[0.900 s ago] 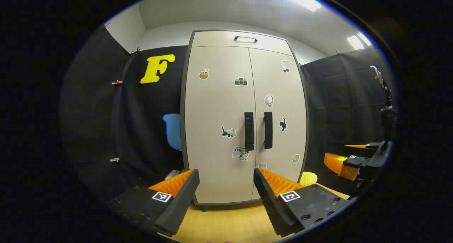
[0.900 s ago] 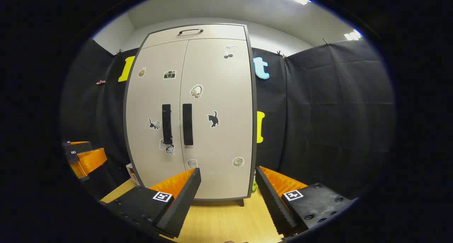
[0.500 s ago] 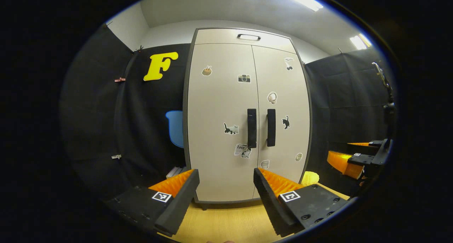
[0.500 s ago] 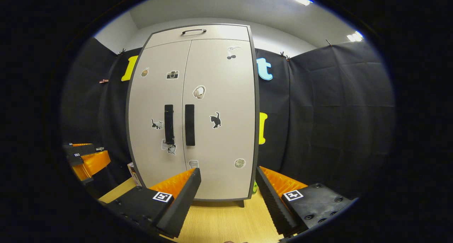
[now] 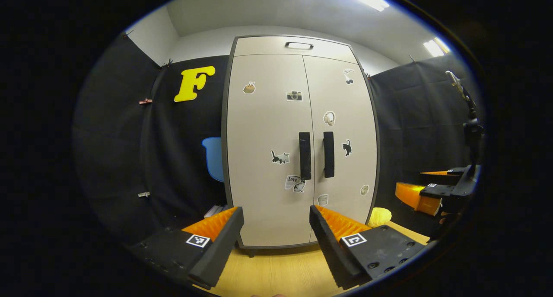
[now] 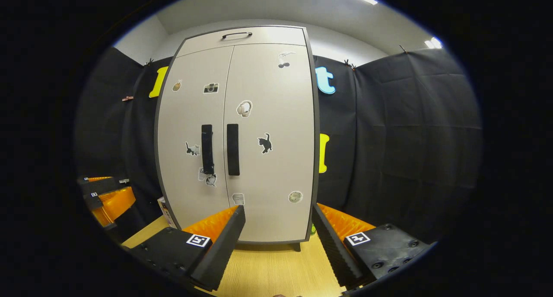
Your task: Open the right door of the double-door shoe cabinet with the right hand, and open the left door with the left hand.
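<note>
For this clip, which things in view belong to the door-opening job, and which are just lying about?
Job: shoe cabinet, right door with right handle, left door with left handle, left gripper, right gripper.

Lying about: yellow object, top drawer handle, door stickers.

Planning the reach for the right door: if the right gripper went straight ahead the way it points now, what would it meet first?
Probably the lower part of the right door, below and to the right of its handle. The right gripper is open, with nothing visible between it and the cabinet; depth is hard to judge.
</note>
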### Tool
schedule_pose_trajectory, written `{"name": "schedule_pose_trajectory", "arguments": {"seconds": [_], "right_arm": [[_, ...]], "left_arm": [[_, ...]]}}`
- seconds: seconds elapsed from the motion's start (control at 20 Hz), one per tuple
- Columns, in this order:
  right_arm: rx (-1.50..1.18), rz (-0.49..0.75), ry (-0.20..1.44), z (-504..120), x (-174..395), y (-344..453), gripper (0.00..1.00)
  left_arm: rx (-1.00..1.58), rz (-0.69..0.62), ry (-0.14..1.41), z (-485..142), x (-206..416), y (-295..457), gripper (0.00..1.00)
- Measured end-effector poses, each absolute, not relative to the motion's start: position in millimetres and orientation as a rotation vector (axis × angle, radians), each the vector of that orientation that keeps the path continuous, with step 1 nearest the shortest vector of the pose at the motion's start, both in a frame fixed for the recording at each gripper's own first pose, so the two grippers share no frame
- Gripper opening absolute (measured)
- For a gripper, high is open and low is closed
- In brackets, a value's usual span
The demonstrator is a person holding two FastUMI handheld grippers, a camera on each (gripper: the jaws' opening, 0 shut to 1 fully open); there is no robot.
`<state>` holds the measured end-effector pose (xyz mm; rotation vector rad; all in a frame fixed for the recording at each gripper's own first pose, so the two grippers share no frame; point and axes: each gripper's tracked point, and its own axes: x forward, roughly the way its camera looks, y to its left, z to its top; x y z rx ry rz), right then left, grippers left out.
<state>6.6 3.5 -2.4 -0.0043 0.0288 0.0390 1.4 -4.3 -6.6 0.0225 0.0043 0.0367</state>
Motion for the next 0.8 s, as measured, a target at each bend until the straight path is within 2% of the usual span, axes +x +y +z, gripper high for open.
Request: {"name": "schedule_pose_trajectory", "arguments": {"seconds": [0.8], "right_arm": [[0.021, 0.114, 0.025, 19.6, 30.2, 38.0, 0.98]], "left_arm": [[-0.011, 0.095, 0.028, -15.1, -9.4, 13.5, 0.94]]}}
